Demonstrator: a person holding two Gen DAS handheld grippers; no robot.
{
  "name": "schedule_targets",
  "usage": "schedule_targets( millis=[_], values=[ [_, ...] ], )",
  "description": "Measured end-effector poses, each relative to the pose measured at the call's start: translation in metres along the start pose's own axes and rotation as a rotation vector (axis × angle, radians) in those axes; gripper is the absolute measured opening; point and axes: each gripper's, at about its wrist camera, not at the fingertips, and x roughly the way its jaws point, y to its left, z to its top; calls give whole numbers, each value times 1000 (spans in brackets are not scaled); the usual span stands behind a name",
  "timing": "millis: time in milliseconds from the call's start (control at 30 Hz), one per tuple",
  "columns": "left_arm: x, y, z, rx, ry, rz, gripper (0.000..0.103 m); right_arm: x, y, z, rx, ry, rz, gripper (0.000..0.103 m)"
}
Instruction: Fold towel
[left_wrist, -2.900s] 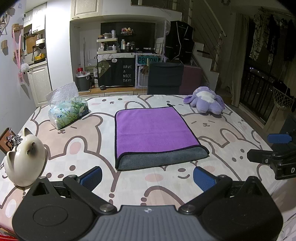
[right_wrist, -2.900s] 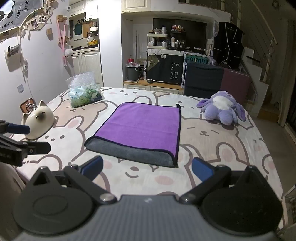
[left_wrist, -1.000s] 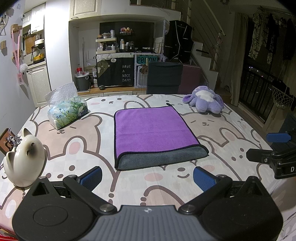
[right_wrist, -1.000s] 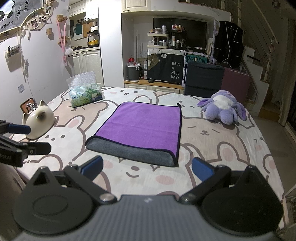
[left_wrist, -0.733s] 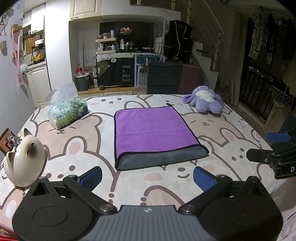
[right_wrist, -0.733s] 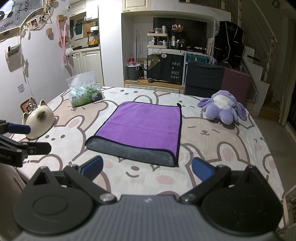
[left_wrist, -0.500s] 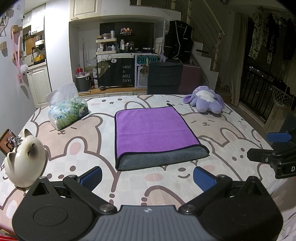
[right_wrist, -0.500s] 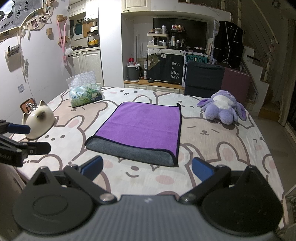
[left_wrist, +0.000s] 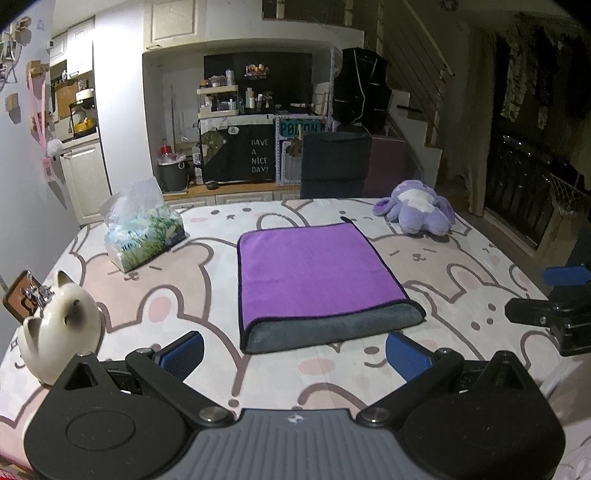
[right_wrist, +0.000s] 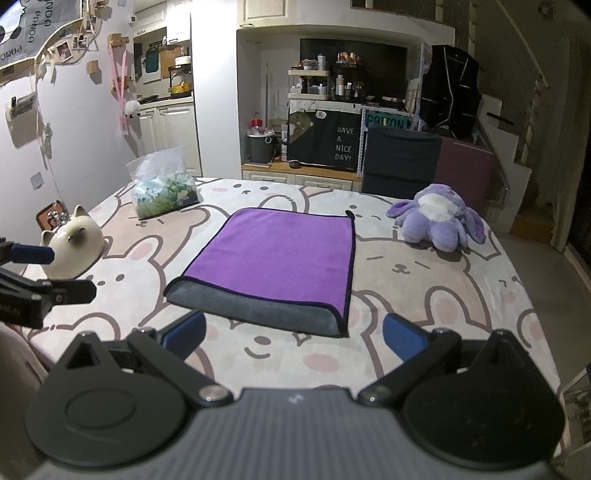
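Note:
A purple towel (left_wrist: 314, 269) with a grey underside lies folded flat on the rabbit-print tablecloth (left_wrist: 184, 295); its grey fold faces me. It also shows in the right wrist view (right_wrist: 277, 254). My left gripper (left_wrist: 295, 354) is open and empty, held back from the towel's near edge. My right gripper (right_wrist: 293, 336) is open and empty, also just short of the near edge. Each gripper shows at the side of the other's view.
A white cat-shaped ceramic (left_wrist: 59, 332) stands at the near left. A tissue pack (left_wrist: 144, 229) lies at the far left. A purple plush toy (left_wrist: 417, 212) sits at the far right. A dark chair (left_wrist: 336, 166) stands behind the table.

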Motion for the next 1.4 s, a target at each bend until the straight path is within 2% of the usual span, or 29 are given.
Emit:
schedule_targets(
  millis=[333,500,767,1167,1300,1400],
  values=[
    [6,10,28,28,-61,24,103,-2,-6,21,-38,-55,1,103],
    [15,15,40,47,-75,13,103,4,-9,28,-83,-97,-35,103],
    [36,22,58,89,-91,0,103,26,-20,45,-110,-96,-15,103],
    [88,36,75,61,-88,24,103,70,-23,58,-139,-107,-20,103],
    [105,41,72,38,-91,24,103,90,-27,57,-139,-91,-26,103],
    [116,42,70,24,-92,33,103,107,-28,54,-153,-55,5,103]
  ],
)
